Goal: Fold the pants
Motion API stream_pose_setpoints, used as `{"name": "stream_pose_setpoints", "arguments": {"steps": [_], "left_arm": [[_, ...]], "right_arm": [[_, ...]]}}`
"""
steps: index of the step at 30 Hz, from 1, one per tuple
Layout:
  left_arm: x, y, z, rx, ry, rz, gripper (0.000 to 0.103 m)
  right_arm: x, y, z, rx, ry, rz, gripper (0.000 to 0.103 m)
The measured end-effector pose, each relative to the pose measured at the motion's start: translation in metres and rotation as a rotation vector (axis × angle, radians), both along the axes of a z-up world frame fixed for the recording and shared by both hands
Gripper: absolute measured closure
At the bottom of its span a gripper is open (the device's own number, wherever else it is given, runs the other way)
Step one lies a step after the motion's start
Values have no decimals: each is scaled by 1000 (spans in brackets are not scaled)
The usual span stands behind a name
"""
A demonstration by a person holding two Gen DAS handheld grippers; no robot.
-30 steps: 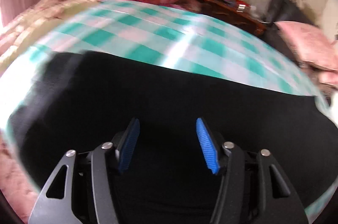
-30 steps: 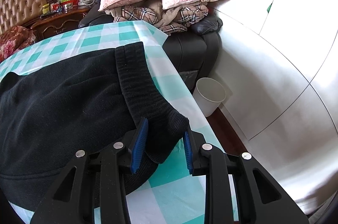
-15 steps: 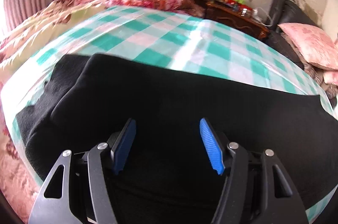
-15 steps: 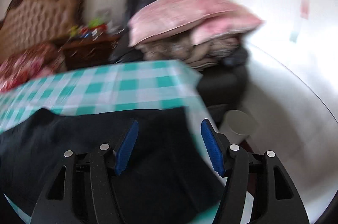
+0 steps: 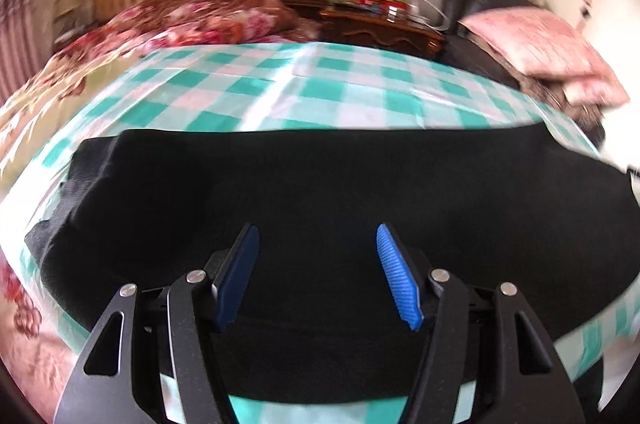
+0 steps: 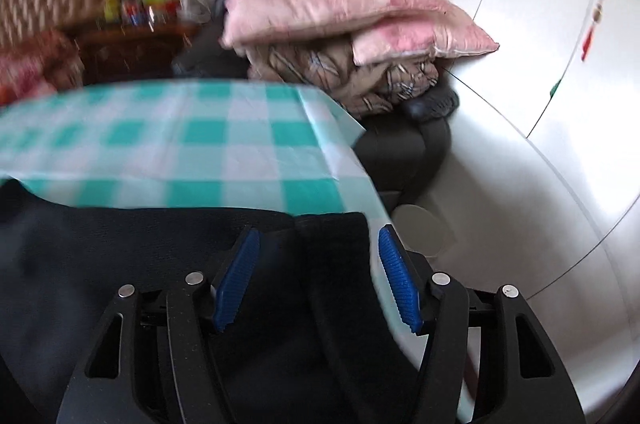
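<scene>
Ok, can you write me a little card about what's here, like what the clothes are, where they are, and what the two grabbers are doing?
clothes: black pants, lying flat
surface: green and white checked cloth
left gripper: open, over the pants, holding nothing
right gripper: open, over the ribbed waistband near the cloth's edge
nearby: pink pillows piled on a dark chair
</scene>
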State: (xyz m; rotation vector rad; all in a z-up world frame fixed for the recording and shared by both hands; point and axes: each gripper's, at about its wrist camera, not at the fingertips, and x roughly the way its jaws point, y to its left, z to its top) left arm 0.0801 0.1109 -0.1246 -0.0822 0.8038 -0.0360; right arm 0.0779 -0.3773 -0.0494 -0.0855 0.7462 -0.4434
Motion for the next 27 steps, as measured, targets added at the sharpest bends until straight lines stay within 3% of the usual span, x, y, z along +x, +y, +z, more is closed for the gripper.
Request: {"name": "stream_pose_setpoints", "arguments": {"steps": [3, 7, 12, 15, 19, 23, 27], "left_arm": [[5, 2, -21, 17, 81, 25, 42], [4, 10, -21, 31, 76, 50, 46], [2, 42, -21, -23, 81, 145, 46], [-2, 61, -18, -1, 79, 212, 46], [-5, 91, -17, -37, 92, 320, 46], [-8, 102, -12, -2, 97, 342, 46], [-10, 106, -12, -19, 104, 354, 46]], "right_arm": [[-18, 29, 4, 7, 10, 46, 45], [-28, 49, -3, -6, 25, 54, 45], [-25, 43, -23, 11, 77, 16, 45], [-24, 38, -32, 8, 104, 6, 45], [-24, 33, -44, 19, 132, -4, 45], [-27, 33, -52, 10, 142, -1, 45], [-29, 32, -53, 12, 137, 1, 44]]}}
